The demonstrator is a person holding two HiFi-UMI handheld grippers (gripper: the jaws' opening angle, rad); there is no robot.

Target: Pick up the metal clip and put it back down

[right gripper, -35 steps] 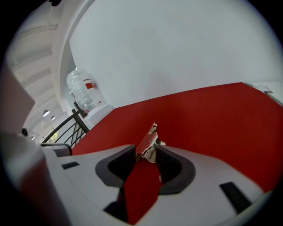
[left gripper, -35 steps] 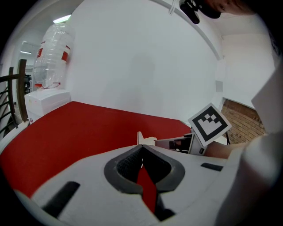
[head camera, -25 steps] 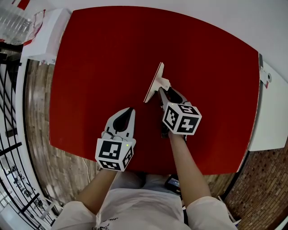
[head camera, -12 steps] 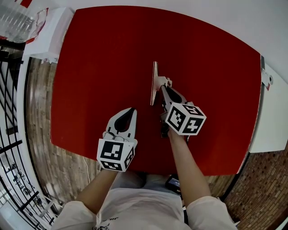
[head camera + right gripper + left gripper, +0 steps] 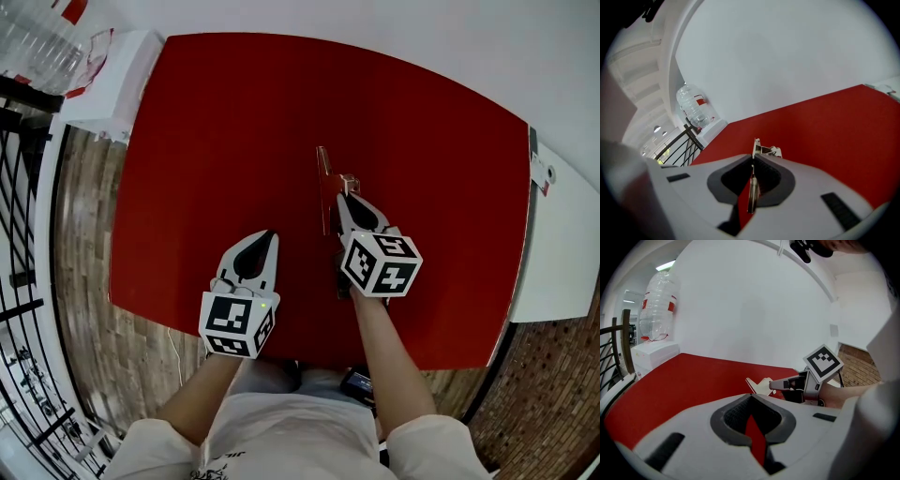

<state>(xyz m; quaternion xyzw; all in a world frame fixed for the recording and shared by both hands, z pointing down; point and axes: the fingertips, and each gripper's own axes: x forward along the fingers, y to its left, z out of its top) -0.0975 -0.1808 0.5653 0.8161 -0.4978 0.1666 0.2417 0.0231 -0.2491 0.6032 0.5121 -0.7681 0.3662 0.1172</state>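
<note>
The right gripper has just been closing its jaws, and they are now clamped on the metal clip, which sits a little above the centre of the head view over the red table. The clip lies straight ahead of the right fingertips and touching them. Its long axis runs up and down the frame, roughly crosswise to the jaws, and it is turned on edge so that only a thin line shows from above. The right gripper view confirms this: a narrow strip of bright sheet metal is pinched between the dark ribbed pads, and a small folded handle pokes out beyond the tips. The clip looks raised just off the tabletop (that is my reading, as no view shows the gap plainly), so putting it back should mean lowering along that same line until the long edge meets the surface. The left gripper waits in the lower left of centre, well apart from the clip, with its tips pressed together on nothing. The clip is flat, stiff and pale and would slip if tilted. The tabletop is smooth, matt and evenly red.
</note>
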